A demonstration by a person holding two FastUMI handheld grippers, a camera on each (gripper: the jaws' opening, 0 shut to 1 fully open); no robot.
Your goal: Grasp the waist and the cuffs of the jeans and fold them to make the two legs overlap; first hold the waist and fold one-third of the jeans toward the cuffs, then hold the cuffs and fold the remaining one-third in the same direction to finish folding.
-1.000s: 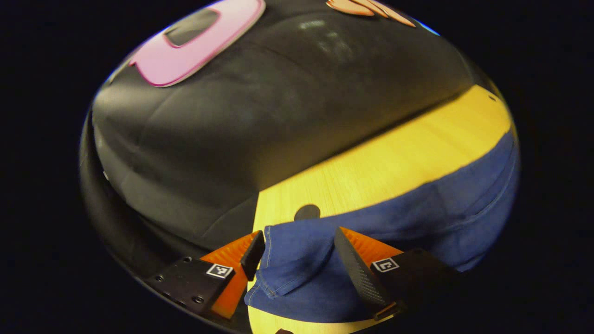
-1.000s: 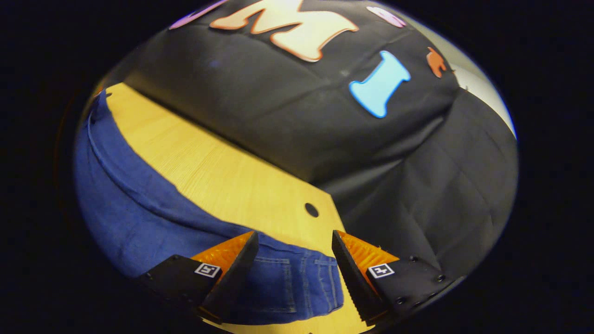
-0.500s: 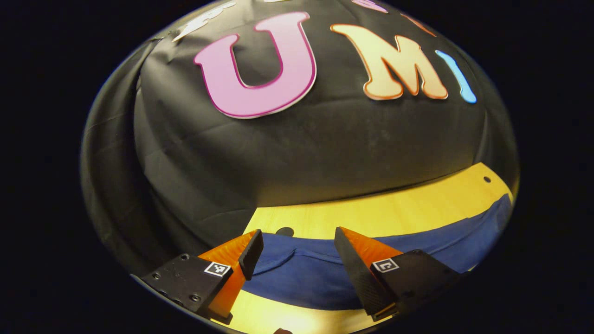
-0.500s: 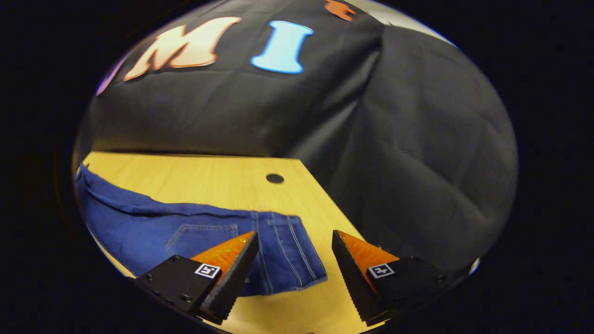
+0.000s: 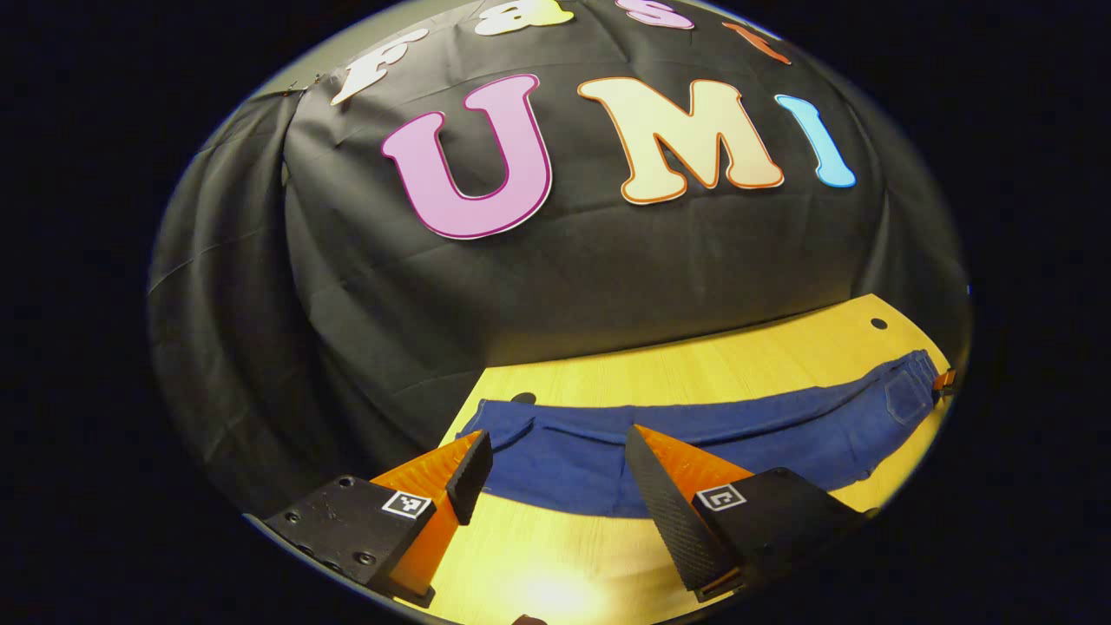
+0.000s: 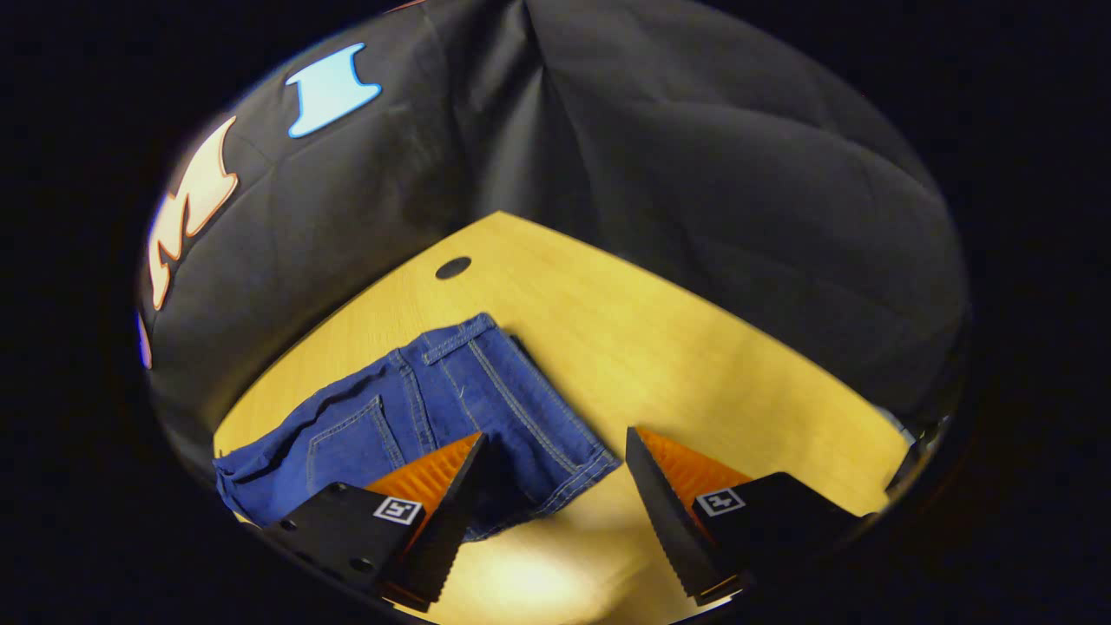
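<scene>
— Wooden table (image 5: 694,365) under both grippers, black cloth wall (image 5: 391,304) behind. What has changed?

— Both have pulled back. A second ago the left gripper (image 5: 555,473) had the cuff end between its fingers and the right gripper (image 6: 555,473) sat right over the waist; now both are clear of the denim, with bare table beneath their tips.

— Jaws?

— Apart on both, holding nothing.

— And the jeans?

— In the left gripper view the jeans (image 5: 720,434) lie flat in a long strip across the table, just beyond the fingertips, cuffs at the near left, waist far right. In the right gripper view the waist end (image 6: 469,399) lies ahead and left of the jaws, its near part behind the left finger, a back pocket facing up. Beyond it, a hole (image 6: 453,267) in the tabletop.
</scene>
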